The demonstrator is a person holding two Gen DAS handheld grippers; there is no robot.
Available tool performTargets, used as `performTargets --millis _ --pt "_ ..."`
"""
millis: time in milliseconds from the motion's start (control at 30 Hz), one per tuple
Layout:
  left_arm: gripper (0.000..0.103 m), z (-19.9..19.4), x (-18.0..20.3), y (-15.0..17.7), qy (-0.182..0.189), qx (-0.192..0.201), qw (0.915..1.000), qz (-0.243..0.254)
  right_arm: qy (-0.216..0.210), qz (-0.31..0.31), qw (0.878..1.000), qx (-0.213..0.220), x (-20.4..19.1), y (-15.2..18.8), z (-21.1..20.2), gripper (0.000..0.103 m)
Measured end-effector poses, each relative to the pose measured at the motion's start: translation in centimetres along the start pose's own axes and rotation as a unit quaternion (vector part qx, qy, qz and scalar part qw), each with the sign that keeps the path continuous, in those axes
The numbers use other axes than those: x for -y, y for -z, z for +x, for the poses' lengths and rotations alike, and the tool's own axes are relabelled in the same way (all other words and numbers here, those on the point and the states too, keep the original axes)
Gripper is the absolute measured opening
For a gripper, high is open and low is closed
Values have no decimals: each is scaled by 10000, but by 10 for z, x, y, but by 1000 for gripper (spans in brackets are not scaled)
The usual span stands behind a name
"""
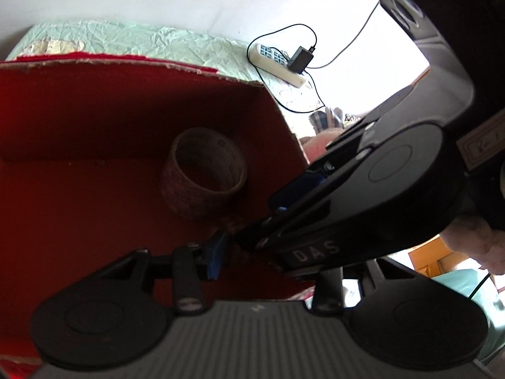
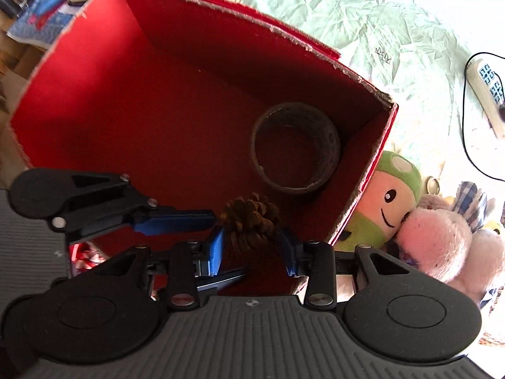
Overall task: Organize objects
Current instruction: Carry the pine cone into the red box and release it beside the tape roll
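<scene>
We see the right gripper (image 2: 252,246) clamping the pine cone (image 2: 251,222) inside the red box (image 2: 94,94), near its right wall; tape roll (image 2: 295,147) beyond; only the right view shows this; left gripper (image 1: 221,249) blocked, grip state unclear.

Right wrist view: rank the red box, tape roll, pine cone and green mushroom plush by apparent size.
1. red box, by far.
2. tape roll.
3. green mushroom plush, partly hidden behind the box wall, so uncertain against the roll.
4. pine cone, though it sits nearest the camera.
</scene>
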State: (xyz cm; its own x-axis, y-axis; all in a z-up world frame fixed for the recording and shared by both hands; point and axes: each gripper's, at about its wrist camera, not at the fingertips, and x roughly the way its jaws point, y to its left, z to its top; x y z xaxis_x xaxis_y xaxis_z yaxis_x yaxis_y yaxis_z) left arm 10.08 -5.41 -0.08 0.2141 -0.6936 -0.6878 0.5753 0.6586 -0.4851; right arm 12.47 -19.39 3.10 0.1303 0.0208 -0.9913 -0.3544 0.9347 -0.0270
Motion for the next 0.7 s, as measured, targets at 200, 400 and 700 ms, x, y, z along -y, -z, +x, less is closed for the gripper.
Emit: performTargets --millis 200,400,700 --pt "42 -10 -9 0 -93 19 9999 65 72 98 9999 66 1 2 1 41" --pt "42 -39 -19 4 -469 237 9985 173 -116 584 9968 541 16 10 -8 40" --pt "49 -70 -28 -3 -1596 368 9857 395 -665 1557 9779 1223 30 25 -15 40"
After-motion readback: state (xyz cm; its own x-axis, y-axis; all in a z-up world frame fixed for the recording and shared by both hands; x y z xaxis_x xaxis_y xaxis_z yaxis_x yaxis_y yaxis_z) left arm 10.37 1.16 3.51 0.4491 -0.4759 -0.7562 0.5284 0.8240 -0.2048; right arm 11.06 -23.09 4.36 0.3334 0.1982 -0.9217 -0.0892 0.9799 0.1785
